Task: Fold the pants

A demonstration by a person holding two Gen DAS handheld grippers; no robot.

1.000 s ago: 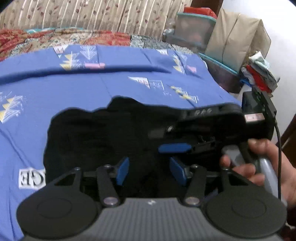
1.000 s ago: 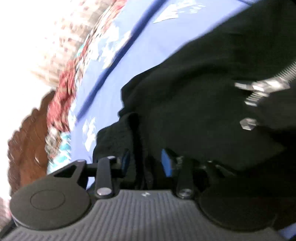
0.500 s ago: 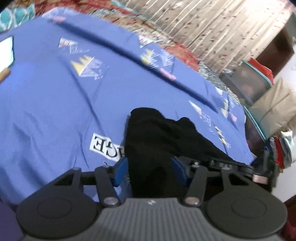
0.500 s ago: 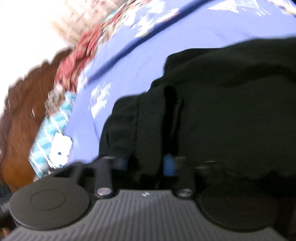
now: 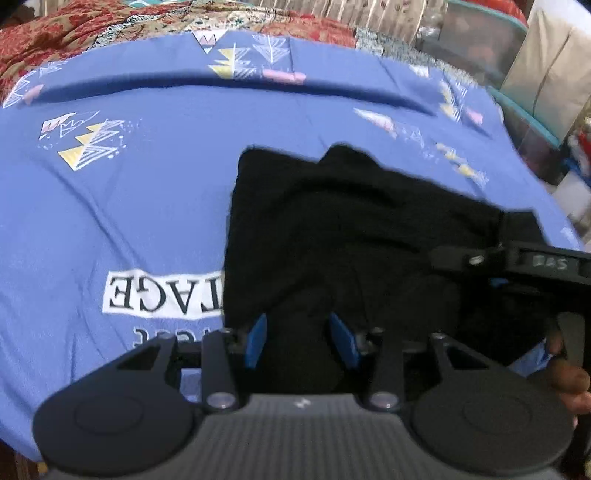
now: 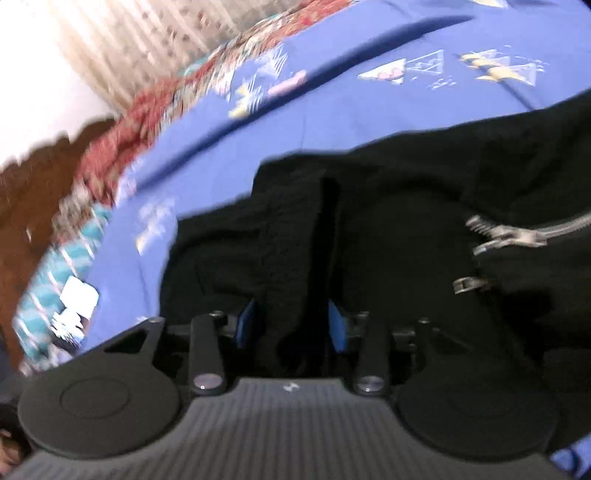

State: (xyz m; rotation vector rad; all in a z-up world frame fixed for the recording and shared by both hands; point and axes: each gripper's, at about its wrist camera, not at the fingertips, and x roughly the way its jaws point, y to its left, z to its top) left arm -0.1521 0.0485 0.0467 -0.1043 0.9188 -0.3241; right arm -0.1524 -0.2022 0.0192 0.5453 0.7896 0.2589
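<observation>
Black pants (image 5: 332, 229) lie bunched on the blue bedsheet (image 5: 147, 206). My left gripper (image 5: 299, 339) points down at their near edge; its jaws are closing and a raised fold of black cloth fills the gap between the blue pads. At the right edge of this view a hand (image 5: 565, 373) holds the other tool's black housing (image 5: 535, 262) over the pants. In the right wrist view my right gripper (image 6: 291, 326) sits over the pants (image 6: 406, 206) near the metal zipper (image 6: 517, 232). Its jaws are opening, with a cloth fold standing loose between the pads.
The sheet carries a white printed label (image 5: 162, 295) left of the pants. A red patterned blanket (image 5: 74, 29) lies at the far edge. Storage boxes and bags (image 5: 517, 55) stand at the right. A wooden headboard (image 6: 37, 192) and a white flat item (image 6: 79, 295) are at the left.
The left view swung off to one side and back, and the left pads came closer together on the cloth. The right view rolled, and its pads narrowed and then spread again.
</observation>
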